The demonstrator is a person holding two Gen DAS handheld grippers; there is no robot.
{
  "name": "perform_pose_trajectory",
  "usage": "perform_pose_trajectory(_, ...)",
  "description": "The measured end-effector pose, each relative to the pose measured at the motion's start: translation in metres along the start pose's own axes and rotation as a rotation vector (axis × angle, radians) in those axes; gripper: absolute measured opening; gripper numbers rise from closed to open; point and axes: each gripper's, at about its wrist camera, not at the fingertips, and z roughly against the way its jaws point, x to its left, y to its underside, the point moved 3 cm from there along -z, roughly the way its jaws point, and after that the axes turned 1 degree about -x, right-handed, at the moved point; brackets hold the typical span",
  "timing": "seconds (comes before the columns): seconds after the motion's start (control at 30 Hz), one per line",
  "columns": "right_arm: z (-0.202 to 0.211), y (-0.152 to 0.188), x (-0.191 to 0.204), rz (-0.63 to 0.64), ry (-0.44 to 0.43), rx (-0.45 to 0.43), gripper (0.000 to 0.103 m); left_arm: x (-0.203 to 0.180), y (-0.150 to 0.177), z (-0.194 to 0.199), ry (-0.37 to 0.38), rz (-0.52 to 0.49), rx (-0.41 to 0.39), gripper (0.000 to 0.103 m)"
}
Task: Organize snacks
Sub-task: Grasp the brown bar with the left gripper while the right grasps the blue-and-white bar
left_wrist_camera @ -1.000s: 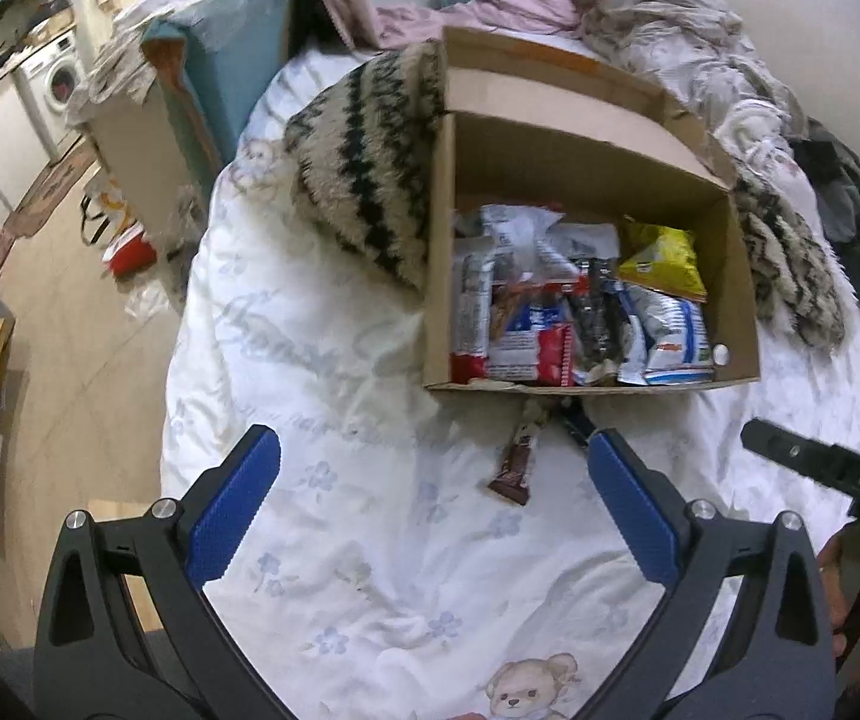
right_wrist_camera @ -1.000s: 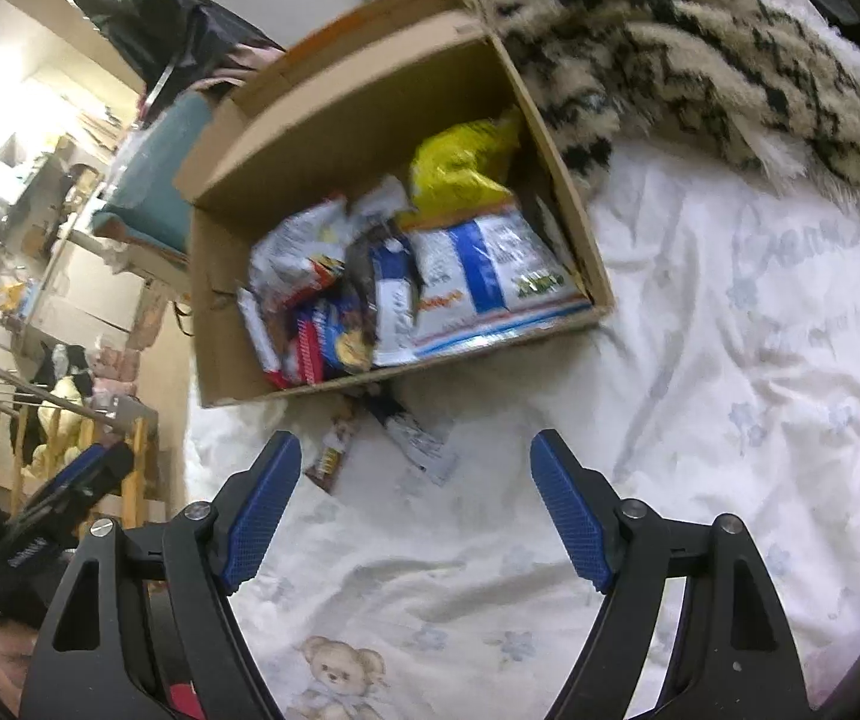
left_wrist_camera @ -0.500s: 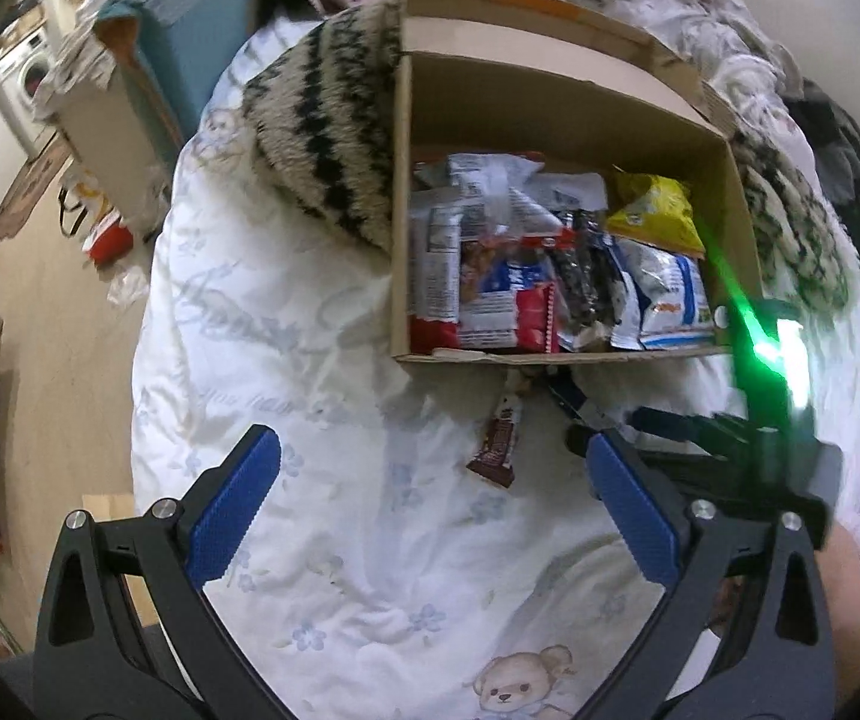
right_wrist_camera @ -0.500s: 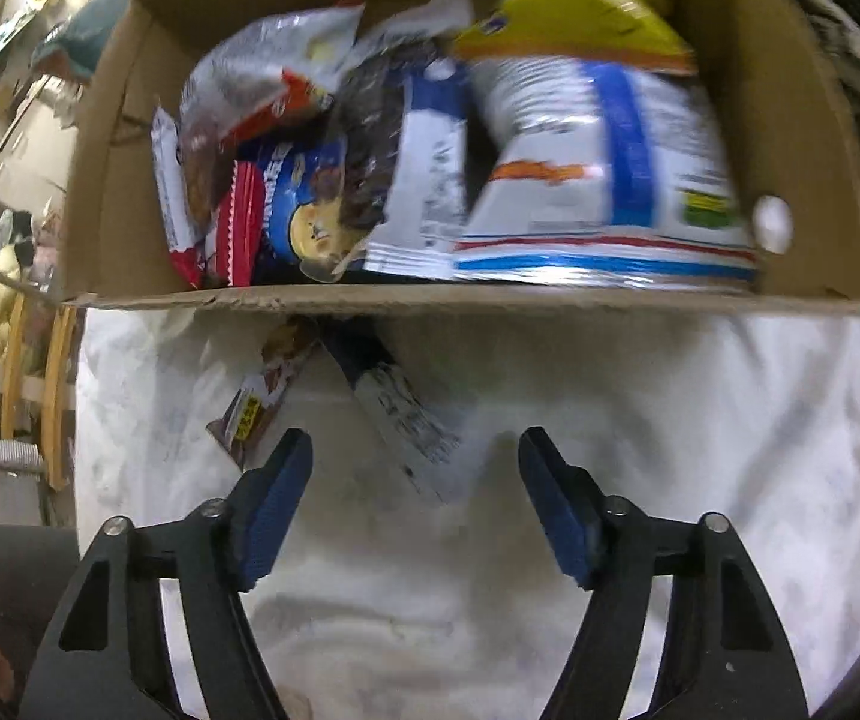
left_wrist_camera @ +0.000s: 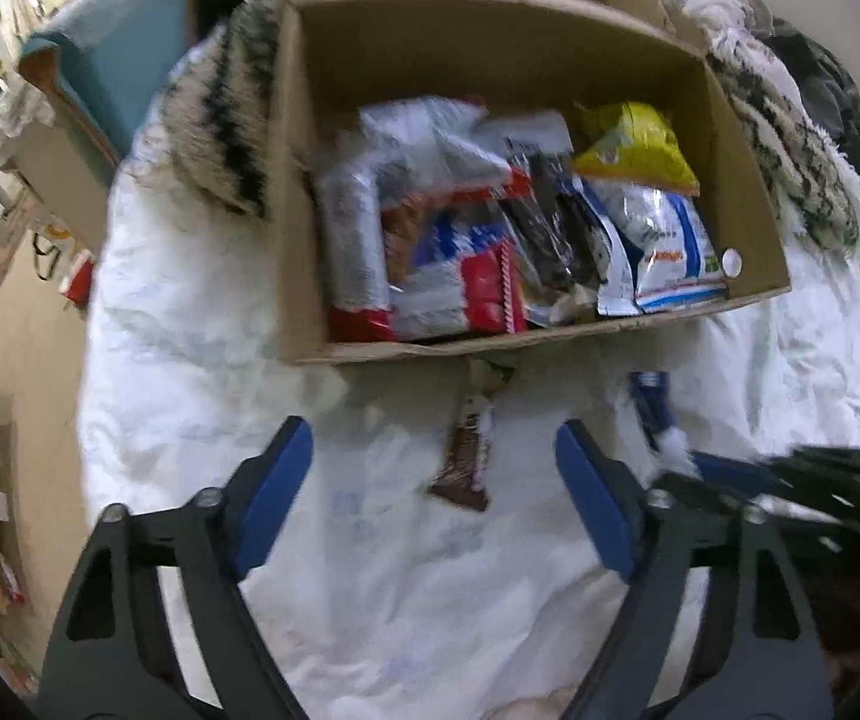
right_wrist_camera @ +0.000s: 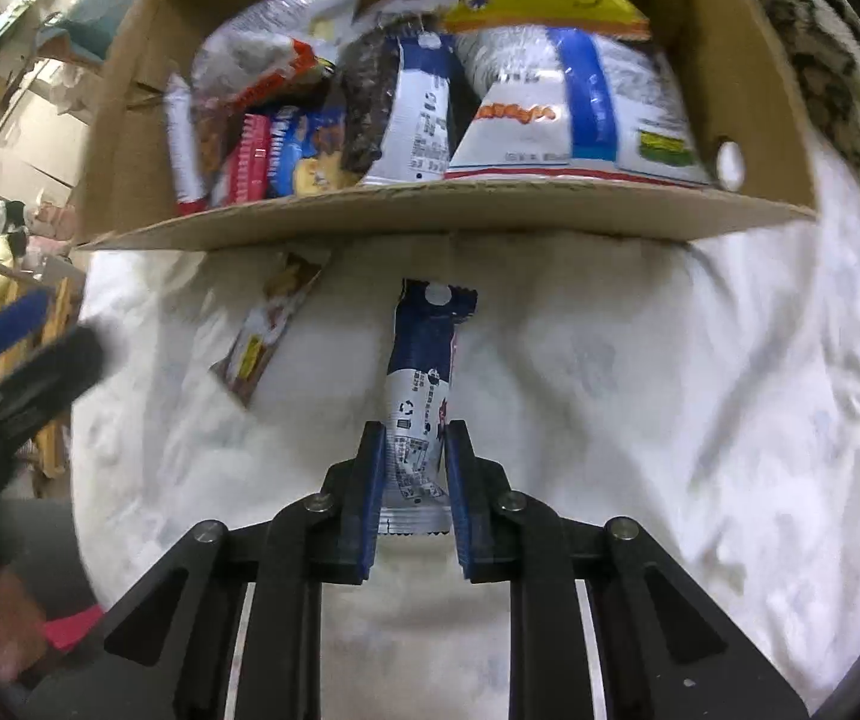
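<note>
- Blue-and-white snack packet [right_wrist_camera: 421,396], on the bed sheet [right_wrist_camera: 640,390] at six o'clock of the cardboard box [right_wrist_camera: 448,213], sits clamped in the right gripper [right_wrist_camera: 412,450], whose jaws have just been closing on its tail; thin film could slip.
- Left gripper [left_wrist_camera: 433,480], jaws apart and closing around the brown bar [left_wrist_camera: 466,450], might bunch up sheet.

Open brown cardboard box [left_wrist_camera: 748,222] upper centre on white printed bedsheet [left_wrist_camera: 370,600], packed with snack packets. Brown wrapped chocolate bar [left_wrist_camera: 466,450] on sheet below box; blue-and-white snack packet [right_wrist_camera: 424,396] right of it. Striped fuzzy blanket [left_wrist_camera: 220,120] left of box.
</note>
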Motion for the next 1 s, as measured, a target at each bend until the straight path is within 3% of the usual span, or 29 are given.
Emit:
perform_pose_trajectory(0.2,0.047,0.022,-0.018,-0.112,-0.085,-0.071,0.021,-0.014,-0.003,-0.038,-0.015,-0.012,0.011,0.070)
perform_pose_trajectory(0.27,0.058,0.025,-0.022,-0.132,-0.098,-0.096,0.021,-0.014,-0.003,-0.046,-0.017,-0.025,0.020,0.061)
perform_pose_trajectory(0.33,0.066,0.026,-0.028,-0.154,-0.107,-0.120,0.021,-0.013,0.000,-0.055,-0.003,-0.022,0.063,0.020)
perform_pose_trajectory(0.37,0.068,0.024,-0.027,-0.163,-0.112,-0.125,0.021,-0.012,0.002,-0.059,0.017,-0.017,0.087,0.009)
perform_pose_trajectory(0.53,0.071,0.025,-0.023,-0.164,-0.116,-0.141,0.021,-0.010,0.008,-0.036,0.017,-0.025,0.050,0.007)
perform_pose_trajectory(0.67,0.072,0.024,-0.014,-0.147,-0.125,-0.153,0.021,-0.010,0.019,-0.009,0.032,0.021,0.074,0.007)
perform_pose_trajectory(1.0,0.084,0.026,-0.001,-0.108,-0.159,-0.195,0.021,0.006,0.056,0.042,0.004,0.076,-0.005,0.007)
